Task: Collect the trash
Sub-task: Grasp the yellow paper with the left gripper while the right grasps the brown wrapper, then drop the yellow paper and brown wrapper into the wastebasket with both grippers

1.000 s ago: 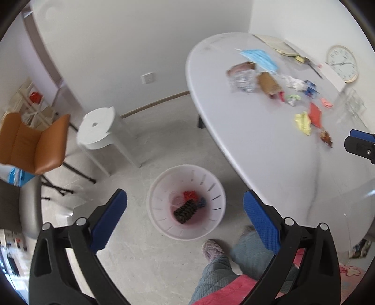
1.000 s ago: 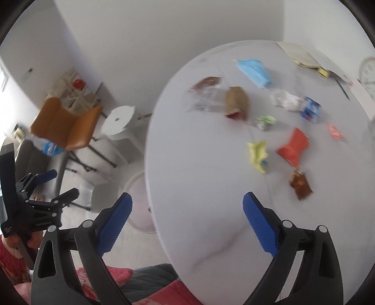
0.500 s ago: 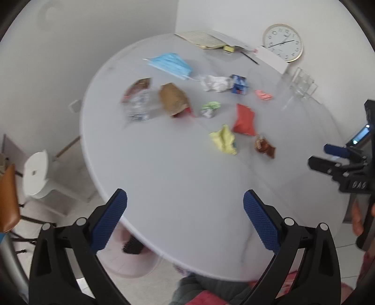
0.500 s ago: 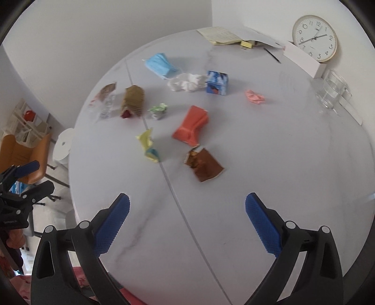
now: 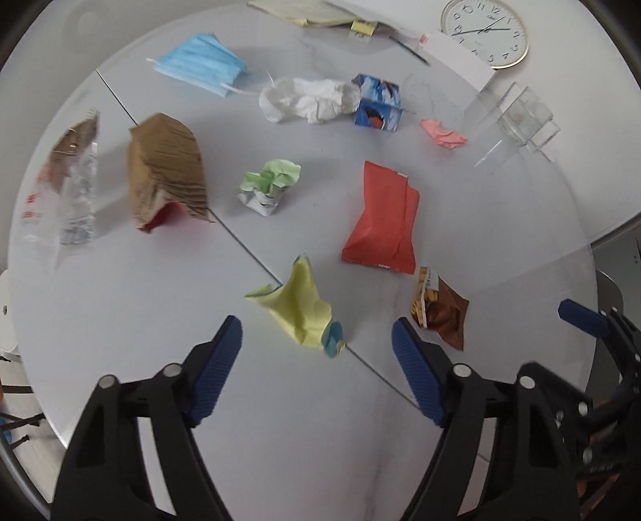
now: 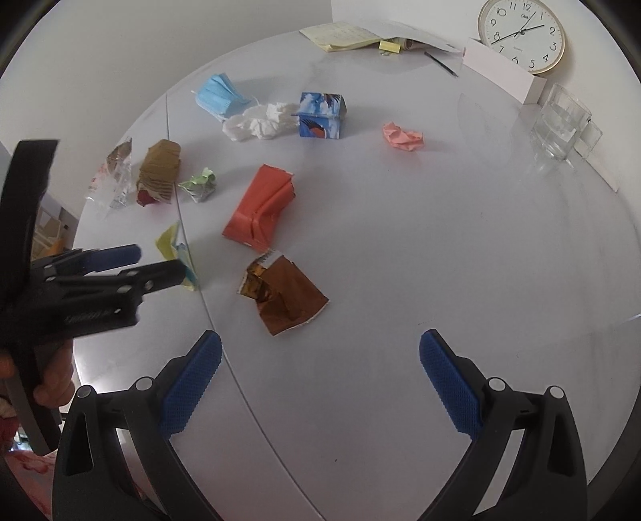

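Trash lies scattered on the round white table (image 5: 120,304). My left gripper (image 5: 316,352) is open and empty, its jaws on either side of a crumpled yellow paper (image 5: 300,308), just short of it. My right gripper (image 6: 320,364) is open and empty, just in front of a brown foil wrapper (image 6: 284,298), which also shows in the left wrist view (image 5: 440,312). Further back lie a red packet (image 5: 380,224), a green paper ball (image 5: 268,184), a brown paper bag (image 5: 164,168), a clear plastic wrapper (image 5: 72,192), a blue face mask (image 5: 200,64), a white tissue (image 5: 308,100), a blue printed box (image 5: 378,104) and a pink paper scrap (image 5: 442,134).
A wall clock (image 6: 521,34), a white card (image 6: 502,76), notepads and papers (image 6: 344,36) and clear glass holders (image 6: 561,124) stand at the table's far edge. The left gripper shows at the left of the right wrist view (image 6: 100,276).
The left gripper has swung from above the floor bin to over the table and closed in on the yellow paper. The right gripper has moved toward the brown wrapper.
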The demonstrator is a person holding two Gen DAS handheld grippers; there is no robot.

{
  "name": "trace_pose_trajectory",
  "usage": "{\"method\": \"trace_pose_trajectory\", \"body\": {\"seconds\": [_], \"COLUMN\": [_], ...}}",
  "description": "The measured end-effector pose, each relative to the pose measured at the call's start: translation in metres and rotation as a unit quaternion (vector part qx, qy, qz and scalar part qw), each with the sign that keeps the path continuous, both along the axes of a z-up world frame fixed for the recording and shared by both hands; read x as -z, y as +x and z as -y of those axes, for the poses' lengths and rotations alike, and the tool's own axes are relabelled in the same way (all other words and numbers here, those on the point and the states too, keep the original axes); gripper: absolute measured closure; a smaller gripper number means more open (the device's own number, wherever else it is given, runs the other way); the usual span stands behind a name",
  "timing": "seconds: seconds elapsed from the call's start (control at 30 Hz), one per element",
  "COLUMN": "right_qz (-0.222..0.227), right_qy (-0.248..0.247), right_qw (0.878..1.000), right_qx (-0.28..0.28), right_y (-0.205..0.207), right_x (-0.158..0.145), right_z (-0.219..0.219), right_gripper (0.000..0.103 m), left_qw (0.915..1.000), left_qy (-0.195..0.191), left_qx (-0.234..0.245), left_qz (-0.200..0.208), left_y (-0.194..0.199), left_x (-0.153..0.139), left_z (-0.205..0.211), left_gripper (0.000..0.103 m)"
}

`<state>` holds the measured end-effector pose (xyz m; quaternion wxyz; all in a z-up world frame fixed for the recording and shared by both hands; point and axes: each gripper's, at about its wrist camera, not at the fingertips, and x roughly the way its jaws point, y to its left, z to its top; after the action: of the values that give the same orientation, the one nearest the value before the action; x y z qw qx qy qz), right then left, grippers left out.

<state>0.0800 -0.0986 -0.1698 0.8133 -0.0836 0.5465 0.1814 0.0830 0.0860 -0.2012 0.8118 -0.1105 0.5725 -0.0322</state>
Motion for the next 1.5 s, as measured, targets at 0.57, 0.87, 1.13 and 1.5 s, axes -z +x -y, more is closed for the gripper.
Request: {"method": "trace_pose_trajectory", "body": {"seconds": [0.57, 0.87, 1.13, 1.5], "right_qz": [-0.015, -0.023, -0.017, 0.013], "right_qy": [0.005, -0.021, -0.029, 0.007], "right_qw": [0.998, 0.995, 0.992, 0.98], "right_qx": [-0.069, -0.1, -0.121, -0.199], "right_y": [0.03, 0.037, 0.027, -0.024], "right_x": [0.037, 0.055, 0.05, -0.008], "right_z": [-0.031, -0.045, -0.046, -0.101], "right_gripper": [0.007, 0.034, 0.072, 0.071], "left_qw": [0.9991, 0.9982, 0.9983, 0.9974], "left_qy": [0.032, 0.05, 0.051, 0.058], "left_qx": [0.024, 0.032, 0.03, -0.027], "left_qz": [-0.014, -0.009, 0.0, 0.033], "left_y": [0.004, 0.001, -0.004, -0.068], "left_x": [0.006, 0.002, -0.005, -0.046], "left_z": [-0.005, -0.008, -0.007, -0.06], "left_gripper": [0.075, 0.075, 0.075, 0.074]}}
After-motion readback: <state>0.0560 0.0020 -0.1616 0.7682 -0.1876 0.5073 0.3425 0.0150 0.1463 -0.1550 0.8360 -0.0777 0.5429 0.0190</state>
